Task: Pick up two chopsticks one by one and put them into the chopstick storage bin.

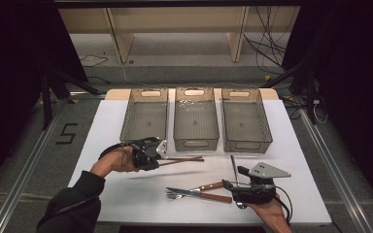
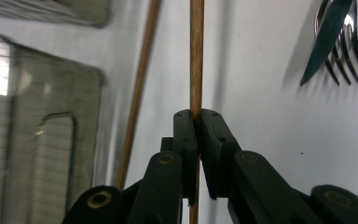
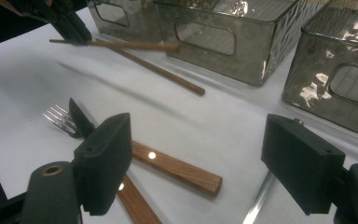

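Pinching chopstick [image 2: 196, 56] between left tool [image 2: 198, 116] jaws

bare table [image 1: 126, 189] at left – bins [image 1: 195, 119] ahead, cutlery [image 1: 194, 193] at right

A single black digit, "5" [image 1: 67, 133], is marked on the grey floor [image 1: 29, 145], at the middle left of the high view.

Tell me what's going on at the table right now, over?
Left gripper shut on one thin brown wooden chopstick, lifted off the white table. Second wooden chopstick lies flat beside it. Right gripper open over wooden-handled knife and fork. Path to grey bins clear.
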A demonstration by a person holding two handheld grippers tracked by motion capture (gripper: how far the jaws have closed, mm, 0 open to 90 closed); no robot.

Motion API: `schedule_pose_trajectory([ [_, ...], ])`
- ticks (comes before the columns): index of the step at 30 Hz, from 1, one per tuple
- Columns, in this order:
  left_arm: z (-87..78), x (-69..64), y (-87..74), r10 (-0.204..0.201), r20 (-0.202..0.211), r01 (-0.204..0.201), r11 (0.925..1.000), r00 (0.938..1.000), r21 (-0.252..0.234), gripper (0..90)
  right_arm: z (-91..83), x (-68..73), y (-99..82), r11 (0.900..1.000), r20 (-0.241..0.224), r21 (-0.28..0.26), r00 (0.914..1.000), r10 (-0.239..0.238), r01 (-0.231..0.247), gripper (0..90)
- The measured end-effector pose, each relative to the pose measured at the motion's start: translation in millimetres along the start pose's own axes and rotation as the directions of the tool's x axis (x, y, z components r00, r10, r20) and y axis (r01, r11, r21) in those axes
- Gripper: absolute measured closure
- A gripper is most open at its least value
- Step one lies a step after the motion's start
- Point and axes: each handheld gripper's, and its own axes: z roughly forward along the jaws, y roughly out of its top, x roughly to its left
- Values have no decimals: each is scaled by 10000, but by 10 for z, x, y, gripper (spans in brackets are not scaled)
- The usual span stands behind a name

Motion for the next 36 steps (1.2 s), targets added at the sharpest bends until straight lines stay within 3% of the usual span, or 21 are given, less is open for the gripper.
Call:
schedule_pose_trajectory([
  [3, -126, 97, -23, -674, -181, 666, 9969, 9976, -424, 844, -4, -1, 2, 10000, -28, -58, 10000, -13, 13, 251],
  [5, -200, 154, -37, -1206, -259, 1183, 9901, 9924, -759, 844, -9, -4, 3, 9999, -36, -124, 10000, 34, -34, 251],
  [8, -319, 255, -46, -2062, -474, 1999, 9732, 9774, -1134, 844, -13, -8, 4, 9998, -56, -189, 10000, 65, -66, 251],
  [10, -396, 341, -54, -2610, -603, 2513, 9585, 9634, -1345, 844, -14, -6, 5, 9998, -39, -196, 10000, 42, -43, 250],
  [11, -434, 391, -61, -2948, -684, 2820, 9472, 9531, -1527, 844, -15, -5, 5, 9998, -43, -209, 10000, 32, -33, 249],
  [12, -456, 423, -65, -3119, -742, 2972, 9411, 9472, -1615, 844, -17, -3, 6, 9997, -53, -234, 10000, 26, -27, 248],
  [16, -535, 581, -88, -3981, -950, 3732, 9046, 9124, -2058, 844, -22, 0, 7, 9996, -73, -291, 10000, 36, -38, 246],
  [19, -580, 670, -68, -4322, -1291, 4006, 8910, 8925, -2138, 844, -23, -4, 5, 9996, -57, -286, 10000, 18, -20, 246],
  [21, -601, 727, -58, -4429, -1483, 4069, 8863, 8842, -2210, 845, -22, -8, 6, 9996, -57, -295, 10000, 19, -21, 246],
  [25, -612, 876, -69, -4761, -1893, 4316, 8713, 8588, -2335, 844, -26, -7, 6, 9995, -71, -329, 10000, 21, -23, 246],
  [29, -587, 990, -106, -5201, -2023, 4636, 8442, 8298, -2691, 844, -27, -8, 5, 9995, -79, -330, 10000, 28, -31, 245],
  [30, -578, 1011, -115, -5341, -2005, 4736, 8343, 8213, -2823, 844, -26, -8, 5, 9994, -86, -332, 10000, 24, -27, 246],
  [31, -569, 1030, -125, -5436, -2011, 4789, 8269, 8149, -2947, 844, -26, -7, 5, 9995, -90, -327, 10000, 36, -39, 246],
  [33, -554, 1067, -141, -5541, -2041, 4861, 8197, 8071, -3029, 844, -23, -9, 4, 9995, -102, -318, 9999, 23, -27, 246],
  [34, -550, 1086, -151, -5660, -2081, 4946, 8115, 7977, -3112, 844, -23, -9, 4, 9995, -102, -318, 9999, 23, -27, 246],
  [36, -531, 1128, -175, -5873, -1978, 5109, 7938, 7848, -3299, 844, -19, -9, 4, 9996, -104, -297, 9999, 30, -33, 245],
])
